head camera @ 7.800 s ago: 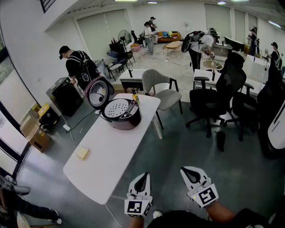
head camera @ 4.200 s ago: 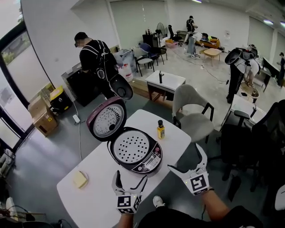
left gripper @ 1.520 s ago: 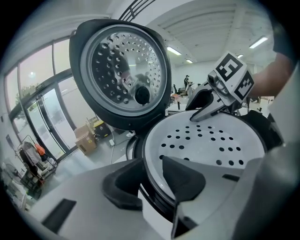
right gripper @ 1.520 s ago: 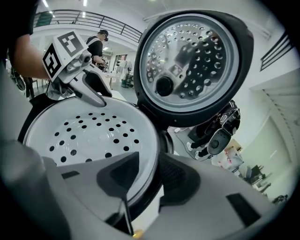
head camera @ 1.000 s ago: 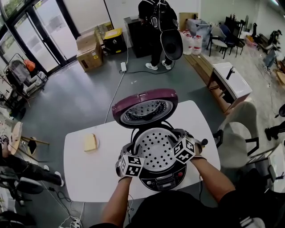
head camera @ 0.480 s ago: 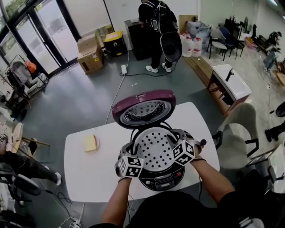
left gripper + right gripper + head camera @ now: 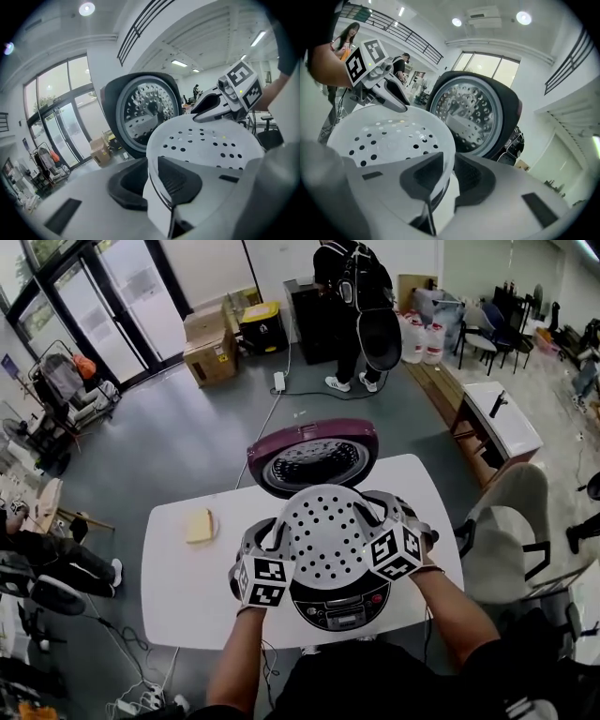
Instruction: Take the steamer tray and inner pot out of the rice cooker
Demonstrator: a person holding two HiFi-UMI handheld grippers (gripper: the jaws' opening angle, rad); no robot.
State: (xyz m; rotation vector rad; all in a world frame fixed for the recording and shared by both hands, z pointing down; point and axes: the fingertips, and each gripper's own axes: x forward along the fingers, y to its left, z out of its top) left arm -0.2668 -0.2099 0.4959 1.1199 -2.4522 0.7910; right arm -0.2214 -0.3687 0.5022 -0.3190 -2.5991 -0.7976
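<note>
The white perforated steamer tray (image 7: 328,531) hangs level above the rice cooker (image 7: 339,607), whose maroon lid (image 7: 314,454) stands open behind it. My left gripper (image 7: 275,538) is shut on the tray's left rim and my right gripper (image 7: 382,515) is shut on its right rim. In the left gripper view the tray's rim (image 7: 206,140) runs between the dark pads (image 7: 176,180). The right gripper view shows the tray (image 7: 389,136) pinched the same way. The tray hides the inner pot.
The cooker stands on a white table (image 7: 187,592) with a yellow block (image 7: 200,526) at its left. A grey chair (image 7: 506,521) is at the table's right end. A person in black (image 7: 352,296) stands beyond the table, near cardboard boxes (image 7: 211,354).
Both grippers have risen together, lifting the steamer tray up out of the cooker's mouth. It now sits larger and higher in the head view, covering the cooker opening.
</note>
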